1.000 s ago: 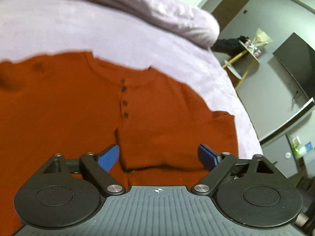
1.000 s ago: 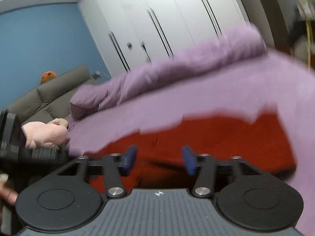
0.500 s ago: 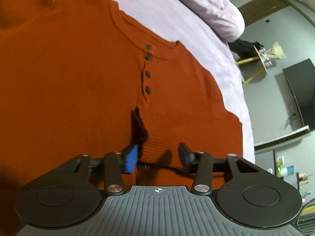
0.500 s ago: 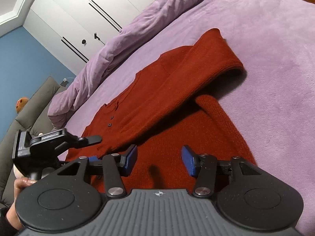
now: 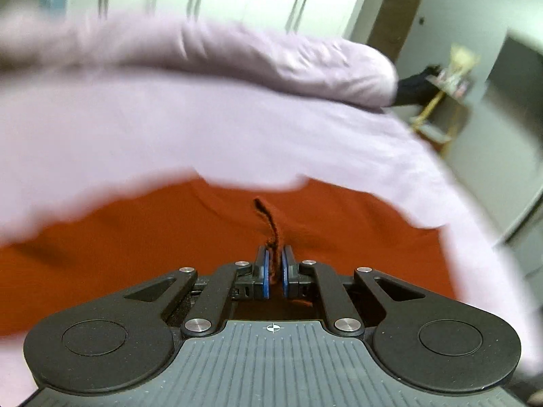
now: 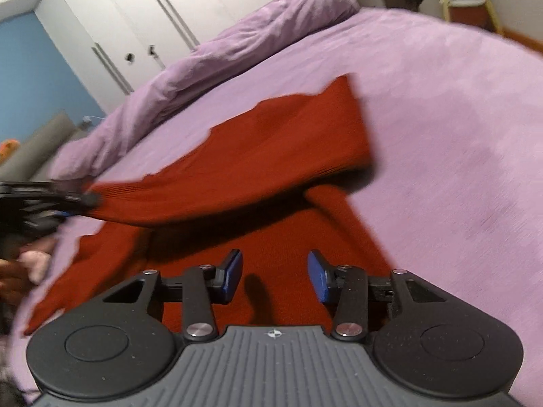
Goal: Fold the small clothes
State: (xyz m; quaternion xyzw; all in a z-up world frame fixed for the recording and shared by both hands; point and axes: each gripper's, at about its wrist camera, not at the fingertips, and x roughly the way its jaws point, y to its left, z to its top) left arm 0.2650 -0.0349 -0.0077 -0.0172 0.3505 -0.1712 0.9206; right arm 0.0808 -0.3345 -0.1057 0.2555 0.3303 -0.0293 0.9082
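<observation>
- Your left gripper [image 5: 275, 268] has its blue fingers [image 5: 264, 271] pinched together on a thin edge of the rust-red sweater [image 6: 237, 156]; a fold of knit stands up between them.
- In the right wrist view, that same gripper appears at the far left edge [image 6: 51, 200], holding the sleeve end raised off the bed [image 6: 458, 135].
- The sleeve stretches as a lifted band from the left gripper across to the sweater's far side, casting a dark shadow on the body below.
- The sweater's body lies flat on the lilac bed cover, just ahead of both grippers.
- Your right gripper [image 6: 275, 276] hovers over the lower body of the sweater, fingers spread wide and holding nothing.
- A rolled lilac duvet [image 6: 237, 44] lies along the far side of the bed.
- The left wrist view is blurred, so the sweater's outline there is probably less ragged than it looks.
</observation>
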